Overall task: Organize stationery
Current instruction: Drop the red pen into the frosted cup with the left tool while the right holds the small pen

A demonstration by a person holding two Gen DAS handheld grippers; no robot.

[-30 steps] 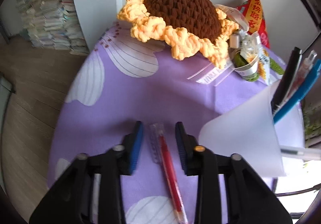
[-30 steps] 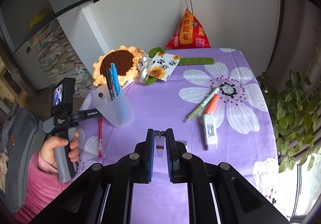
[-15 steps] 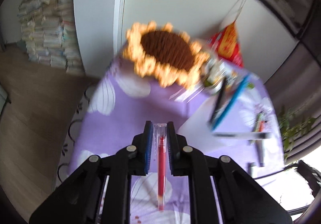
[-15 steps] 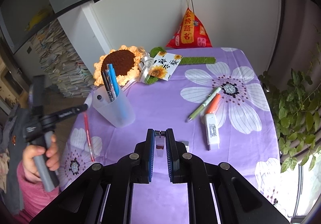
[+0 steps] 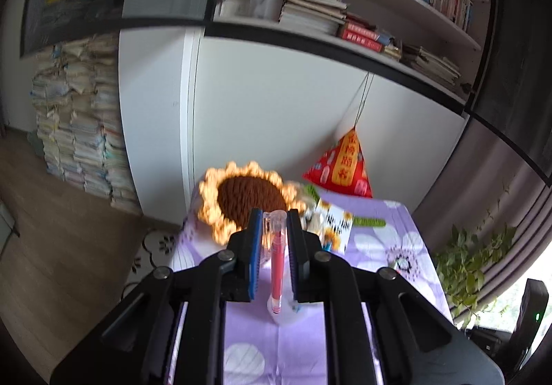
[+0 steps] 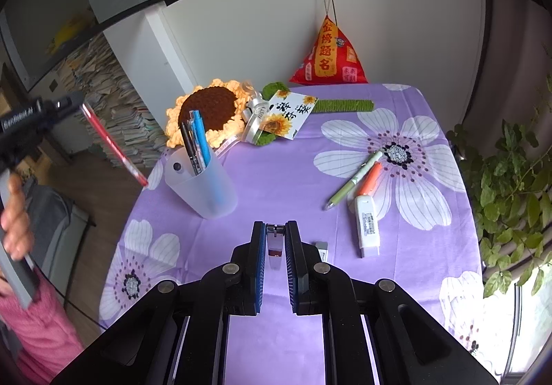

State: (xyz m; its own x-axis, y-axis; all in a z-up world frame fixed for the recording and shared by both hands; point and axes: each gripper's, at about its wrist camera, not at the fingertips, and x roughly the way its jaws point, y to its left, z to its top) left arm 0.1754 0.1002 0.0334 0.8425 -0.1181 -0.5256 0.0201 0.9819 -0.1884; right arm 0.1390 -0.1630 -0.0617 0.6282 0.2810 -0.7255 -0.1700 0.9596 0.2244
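Observation:
My left gripper [image 5: 273,217] is shut on a red pen [image 5: 277,267] and holds it in the air, up and to the left of the table; the right wrist view shows that pen [image 6: 114,147] hanging tip-down left of the translucent pen cup [image 6: 203,183]. The cup holds a black and two blue pens [image 6: 196,140]. My right gripper [image 6: 275,229] is shut on a small clear-and-red object [image 6: 275,242] above the purple floral tablecloth [image 6: 276,178]. A green pen [image 6: 355,179], an orange marker [image 6: 369,174], a white correction tape [image 6: 367,224] and a small grey eraser [image 6: 322,247] lie on the right.
A crochet sunflower [image 6: 210,109], a sunflower card [image 6: 286,117], a green strip [image 6: 341,105] and a red pyramid pouch [image 6: 327,57] sit at the back. A leafy plant [image 6: 510,185] stands right of the table. Stacked books [image 5: 79,129] stand by the wall on the left.
My left gripper closed on the red pen, lifted it off the table and tilted upward. The right gripper has stayed still with its small object.

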